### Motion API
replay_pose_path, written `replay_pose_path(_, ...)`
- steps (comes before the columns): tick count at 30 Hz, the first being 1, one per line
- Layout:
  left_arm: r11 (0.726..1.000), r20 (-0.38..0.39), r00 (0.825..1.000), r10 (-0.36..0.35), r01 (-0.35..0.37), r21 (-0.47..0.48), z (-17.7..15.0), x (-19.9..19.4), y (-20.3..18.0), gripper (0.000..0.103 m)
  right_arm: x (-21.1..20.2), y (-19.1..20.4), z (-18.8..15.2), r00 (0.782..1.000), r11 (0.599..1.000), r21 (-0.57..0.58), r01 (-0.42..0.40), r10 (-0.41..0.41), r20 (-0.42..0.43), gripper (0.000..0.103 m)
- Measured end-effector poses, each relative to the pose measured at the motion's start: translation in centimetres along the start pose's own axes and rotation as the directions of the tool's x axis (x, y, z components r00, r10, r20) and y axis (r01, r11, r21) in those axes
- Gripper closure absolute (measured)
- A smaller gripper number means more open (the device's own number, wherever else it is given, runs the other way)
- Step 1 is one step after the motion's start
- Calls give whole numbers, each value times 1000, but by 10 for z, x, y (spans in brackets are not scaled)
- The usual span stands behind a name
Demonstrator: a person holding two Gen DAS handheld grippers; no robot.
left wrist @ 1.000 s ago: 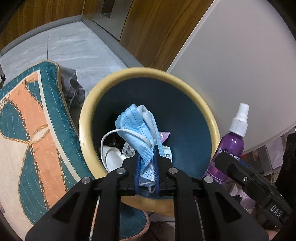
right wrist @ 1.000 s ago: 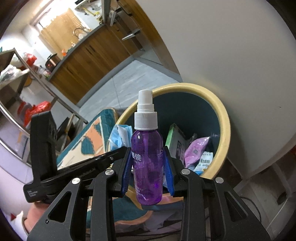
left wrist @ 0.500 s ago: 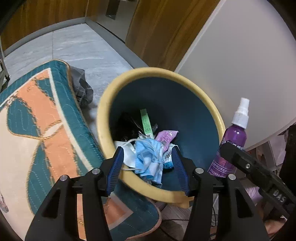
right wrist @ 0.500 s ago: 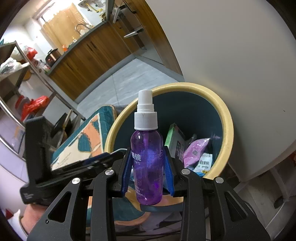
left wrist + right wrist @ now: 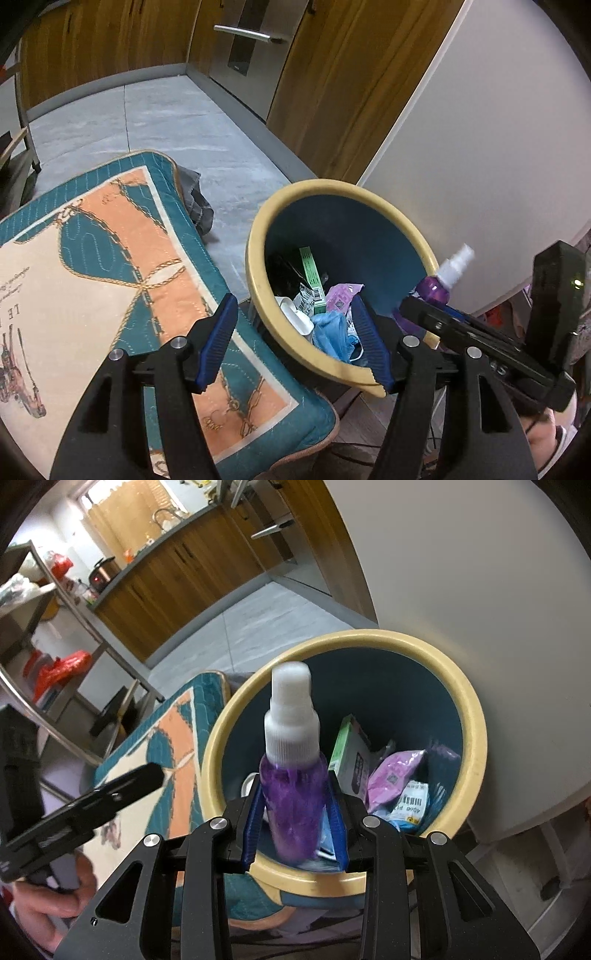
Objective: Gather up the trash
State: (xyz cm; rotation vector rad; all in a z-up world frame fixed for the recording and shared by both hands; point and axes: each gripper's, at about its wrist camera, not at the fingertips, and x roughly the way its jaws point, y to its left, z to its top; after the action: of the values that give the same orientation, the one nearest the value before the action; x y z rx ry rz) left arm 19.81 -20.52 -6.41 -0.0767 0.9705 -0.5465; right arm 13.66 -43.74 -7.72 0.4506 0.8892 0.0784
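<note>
Below my tongs is a grey tiled floor (image 5: 192,140). On it stands a bin (image 5: 258,236) with a yellow rim, and just beside it sits a teal-and-orange cushion (image 5: 110,266).

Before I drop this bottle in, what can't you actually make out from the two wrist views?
- Purple spray bottle: motion-blurred in both views, label unreadable.
- Right tool: whether its pads still pinch the bottle is unclear.
- Bin bottom: hidden under trash.
- Blue mask: partly behind the rim.

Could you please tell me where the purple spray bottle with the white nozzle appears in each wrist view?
Left wrist: purple spray bottle, far right, beside the yellow-rimmed bin.
Right wrist: bottle, centre, between the right claw fingers.
Shared landmark: the bin.
</note>
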Motion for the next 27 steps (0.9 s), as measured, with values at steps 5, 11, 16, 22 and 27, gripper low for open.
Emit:
replay_pose_path(5, 1000, 25, 1000, 6, -7, 14, -5, -14, 3, 39, -2, 0, 0, 1000, 1000, -4, -1, 1, 4, 62)
replay_pose_path(11, 1000, 54, 999, 5, -6, 27, -13, -34, 5, 31, -6, 2, -1, 1000, 1000, -17, -3, 4, 10, 52)
replay_pose_path(16, 999, 101, 995, 21, -25, 42, -20, -53, 6, 23, -17, 7, -5, 999, 999, -37, 17, -16, 27, 39)
replay_pose_path(22, 997, 160, 986, 40, -49, 55, -29, -73, 8, 10, -46, 20, -15, 996, 995, -90, 49, -42, 79, 24)
replay_pose_path(27, 992, 201, 978, 62, -82, 96, -34, -86, 1, 6, -72, 28, -30, 990, 989, -122, 80, -65, 121, 17)
